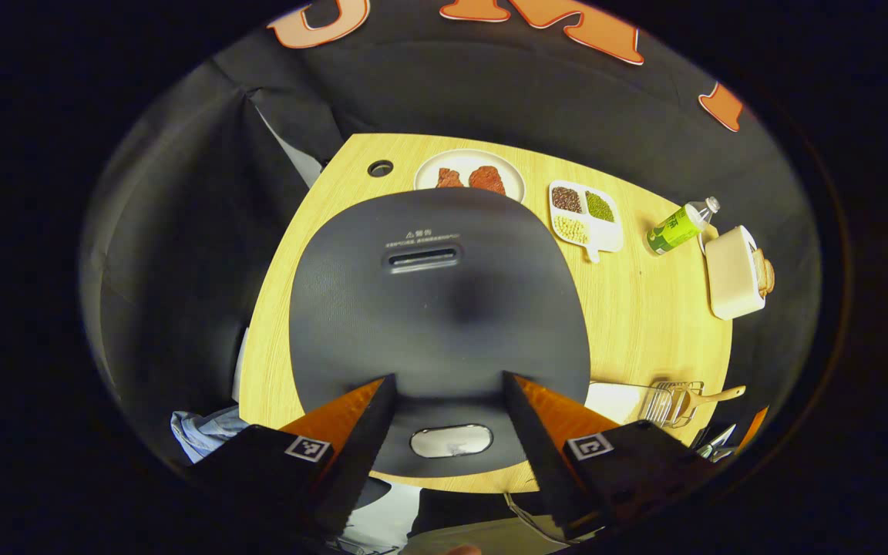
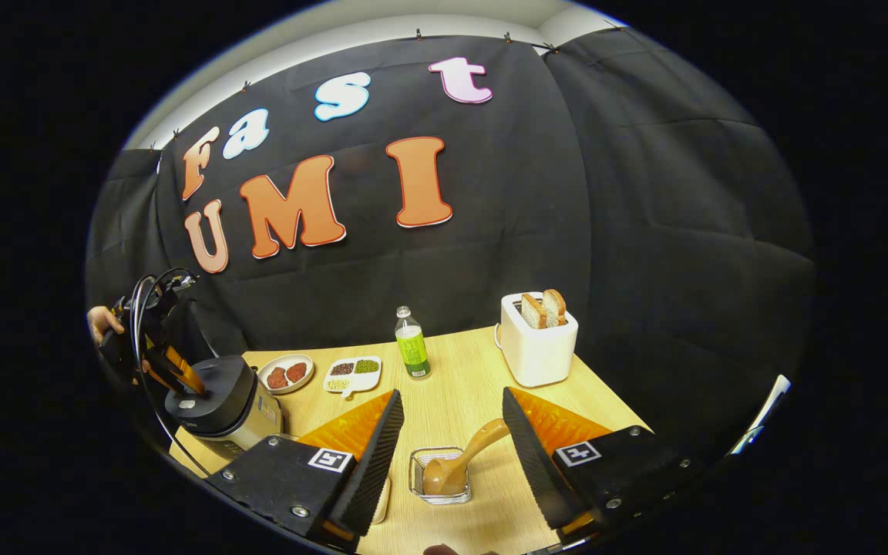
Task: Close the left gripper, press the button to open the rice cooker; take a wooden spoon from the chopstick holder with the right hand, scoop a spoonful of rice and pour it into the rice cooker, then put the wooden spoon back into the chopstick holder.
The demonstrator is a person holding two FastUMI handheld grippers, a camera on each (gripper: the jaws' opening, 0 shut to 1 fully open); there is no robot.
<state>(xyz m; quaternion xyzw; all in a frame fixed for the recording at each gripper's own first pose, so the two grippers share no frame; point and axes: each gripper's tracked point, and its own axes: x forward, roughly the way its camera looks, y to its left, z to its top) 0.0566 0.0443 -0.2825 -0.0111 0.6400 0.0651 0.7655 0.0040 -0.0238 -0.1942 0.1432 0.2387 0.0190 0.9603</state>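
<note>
The dark grey rice cooker [image 1: 444,308] lies right below my left gripper [image 1: 449,378], lid down. Its silver button [image 1: 452,441] sits between the two spread fingers, which stand open and hold nothing. In the right gripper view the cooker [image 2: 220,401] stands at the table's left edge, with the left gripper [image 2: 174,370] and a hand [image 2: 101,320] over it. My right gripper [image 2: 452,393] is open above the wire chopstick holder [image 2: 421,486]. The wooden spoon [image 2: 452,466] leans in it, handle up to the right. The holder [image 1: 675,401] and spoon handle [image 1: 718,395] also appear right of the cooker.
A plate [image 1: 428,171] with two red pieces, a divided grain tray [image 1: 606,243], a green-labelled bottle [image 1: 679,227] and a white toaster [image 2: 538,347] with bread stand along the back of the wooden table [image 2: 459,385]. A white dish [image 1: 613,401] sits beside the holder.
</note>
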